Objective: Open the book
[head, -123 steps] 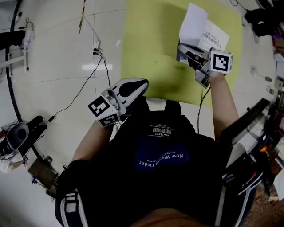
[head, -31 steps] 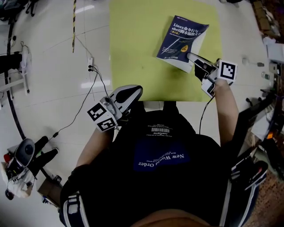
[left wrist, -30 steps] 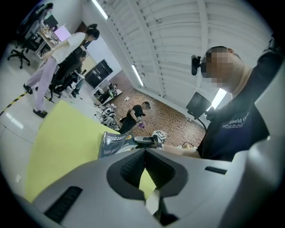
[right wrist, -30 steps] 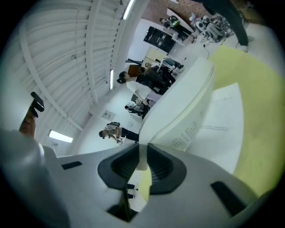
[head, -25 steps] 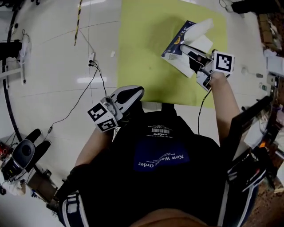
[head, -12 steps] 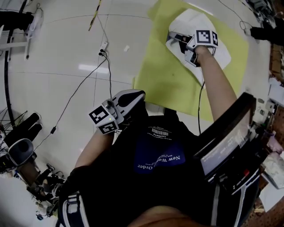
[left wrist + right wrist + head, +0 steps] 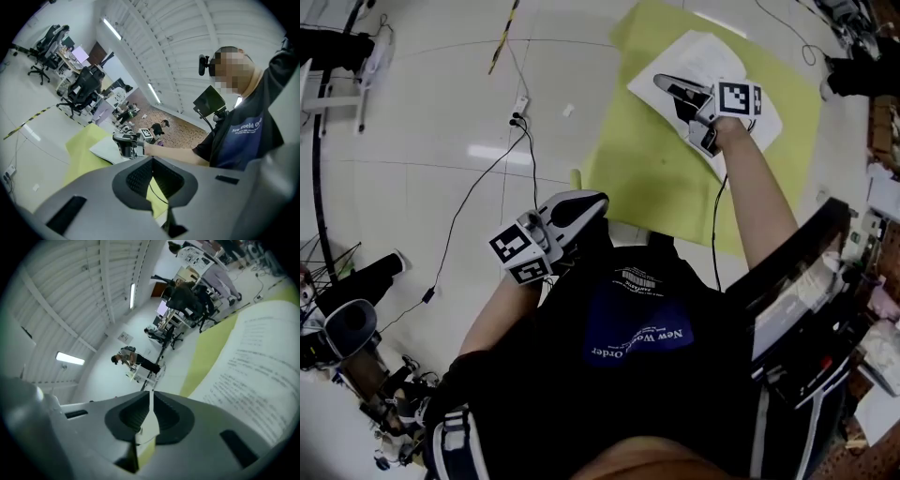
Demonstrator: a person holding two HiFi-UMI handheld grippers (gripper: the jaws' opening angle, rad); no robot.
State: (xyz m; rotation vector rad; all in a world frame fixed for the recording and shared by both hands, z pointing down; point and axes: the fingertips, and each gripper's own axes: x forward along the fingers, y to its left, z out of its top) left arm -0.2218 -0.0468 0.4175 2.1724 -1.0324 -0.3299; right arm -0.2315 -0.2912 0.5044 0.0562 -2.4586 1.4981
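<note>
Floor (image 7: pixel 422 103) of pale glossy tile fills most of the head view, and we look down on it past the person's black shirt (image 7: pixel 637 375) at the near edge. On the far right of the floor lies a yellow-green mat (image 7: pixel 647 178), turned at an angle.

The book (image 7: pixel 698 56) rests on the far part of the mat, lying open and flat with its white pages up. In the right gripper view we see lines of print running across the page at the right, with a strip of the mat beside it.

The person's right forearm (image 7: pixel 759 206) reaches out over the mat to the right gripper (image 7: pixel 664 84), which is over the open pages with its tips pointing far and left. Its jaws have just been closing and now stand clenched, all but together. Only a thin pale line shows between the pads, and we cannot tell whether it is a page edge or light through the slit.

The left gripper (image 7: pixel 594 199) is well apart from the book, near and left, just beside the person's chest at the mat's near edge. Its jaws are pressed together with nothing in them.

A thin black cable (image 7: pixel 473 192) trails across the tiles left of the mat, running from a small socket block (image 7: pixel 519 112).
</note>
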